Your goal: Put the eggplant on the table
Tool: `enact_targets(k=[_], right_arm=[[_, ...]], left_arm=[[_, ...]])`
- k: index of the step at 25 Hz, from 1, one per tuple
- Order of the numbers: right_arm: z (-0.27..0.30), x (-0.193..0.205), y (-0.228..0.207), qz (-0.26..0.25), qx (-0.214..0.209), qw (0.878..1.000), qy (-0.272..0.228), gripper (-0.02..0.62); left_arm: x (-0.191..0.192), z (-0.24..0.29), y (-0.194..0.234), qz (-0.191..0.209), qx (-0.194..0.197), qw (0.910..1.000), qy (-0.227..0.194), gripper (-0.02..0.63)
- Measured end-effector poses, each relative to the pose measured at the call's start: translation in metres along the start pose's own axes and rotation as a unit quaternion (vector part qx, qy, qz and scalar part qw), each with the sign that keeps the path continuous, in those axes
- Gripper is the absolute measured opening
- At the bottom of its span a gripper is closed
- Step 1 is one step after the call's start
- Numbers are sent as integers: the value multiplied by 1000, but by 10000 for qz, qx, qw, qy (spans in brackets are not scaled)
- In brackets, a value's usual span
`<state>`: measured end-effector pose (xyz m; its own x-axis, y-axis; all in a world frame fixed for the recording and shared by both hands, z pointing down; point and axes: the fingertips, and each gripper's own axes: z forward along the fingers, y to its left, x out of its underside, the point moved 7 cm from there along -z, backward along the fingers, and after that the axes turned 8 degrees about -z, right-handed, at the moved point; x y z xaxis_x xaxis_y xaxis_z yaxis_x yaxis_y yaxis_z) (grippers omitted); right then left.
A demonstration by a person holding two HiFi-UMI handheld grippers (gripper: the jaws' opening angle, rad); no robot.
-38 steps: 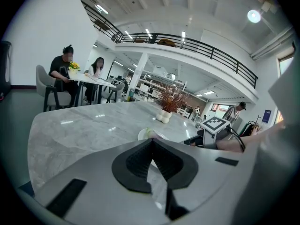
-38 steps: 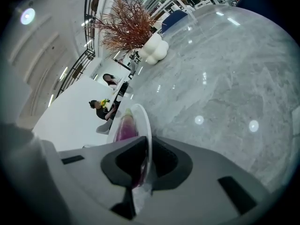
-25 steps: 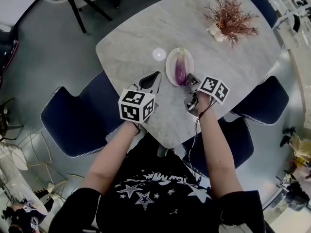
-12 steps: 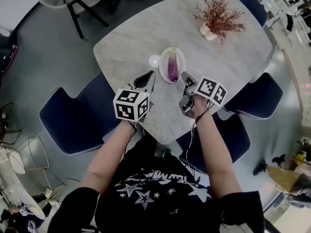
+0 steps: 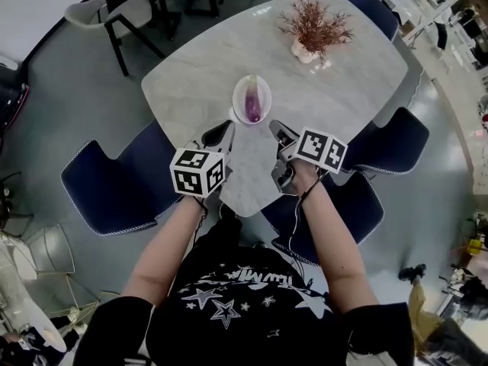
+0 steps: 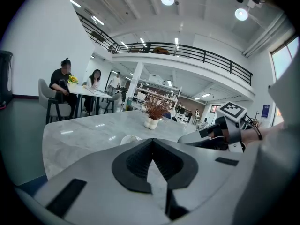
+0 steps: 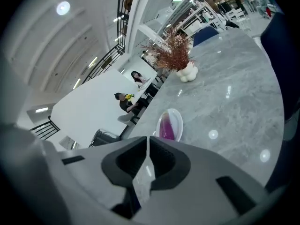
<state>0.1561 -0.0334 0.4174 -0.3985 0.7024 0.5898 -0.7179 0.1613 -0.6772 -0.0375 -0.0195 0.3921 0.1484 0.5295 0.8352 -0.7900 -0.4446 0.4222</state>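
We hold the left gripper [image 5: 219, 133] with its jaws brought together. In the left gripper view [image 6: 151, 140] the two dark tips meet and nothing sits between them. Our right gripper [image 5: 279, 130] is the same: its own view [image 7: 148, 138] shows the jaws closed to a thin slit, with only the tabletop behind them. Both grippers hover over the near edge of the table [image 5: 343, 67], side by side but apart, tips pointing away from our body. The left marker cube [image 5: 197, 172] and the right marker cube [image 5: 320, 149] ride just above our wrists.

Just beyond the two sets of tips, and roughly between them, sits a small white plate [image 5: 238, 90] on the grey marble top. The eggplant [image 5: 253, 105] lies inside it, purple, lengthwise along the plate, touching neither gripper. From the right gripper view we see the eggplant [image 7: 167, 125] straight ahead past the jaws, resting within the plate's rim [image 7: 177, 114].

Farther across the table stands a spray of reddish dried branches [image 5: 313, 25] in a small white vase [image 5: 303, 50], well apart from the plate. Navy chairs flank the table: one to our left [image 5: 114, 185] and one to our right [image 5: 389, 143]. In the left gripper view, people [image 6: 61, 81] sit at another table in the background.
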Motion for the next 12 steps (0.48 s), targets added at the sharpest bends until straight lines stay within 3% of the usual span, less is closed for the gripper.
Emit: enact_targets(k=[12], right_arm=[[-114,25,16,-170,-310,9990,-283,28]], left_arm=[[18,-52,-99,223,145,9989,-397,8]])
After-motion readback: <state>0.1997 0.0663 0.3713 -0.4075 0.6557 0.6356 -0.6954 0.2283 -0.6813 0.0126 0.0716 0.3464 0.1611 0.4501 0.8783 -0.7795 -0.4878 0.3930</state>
